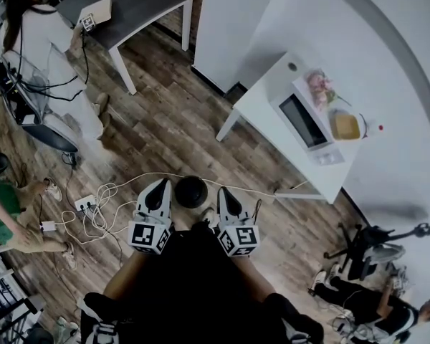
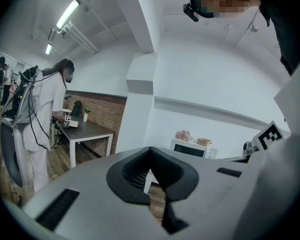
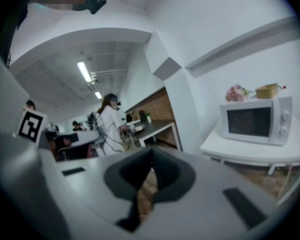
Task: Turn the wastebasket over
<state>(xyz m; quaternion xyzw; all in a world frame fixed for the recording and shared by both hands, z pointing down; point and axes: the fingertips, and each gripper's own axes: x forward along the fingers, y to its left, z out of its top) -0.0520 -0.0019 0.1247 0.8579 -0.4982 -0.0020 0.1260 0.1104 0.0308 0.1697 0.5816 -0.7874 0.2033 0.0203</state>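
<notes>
Left gripper (image 1: 159,185) and right gripper (image 1: 223,192) are both clenched, with nothing between the jaws. The wastebasket (image 1: 191,191) — black, round — sits on the wooden floor (image 1: 165,127), showing between the two gripper tips. Whether it is upright or overturned cannot be told.

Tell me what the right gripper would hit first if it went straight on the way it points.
Nothing close. The right gripper points slightly down past the wastebasket, so probably the wood floor short of the dark table; depth is unclear.
</notes>
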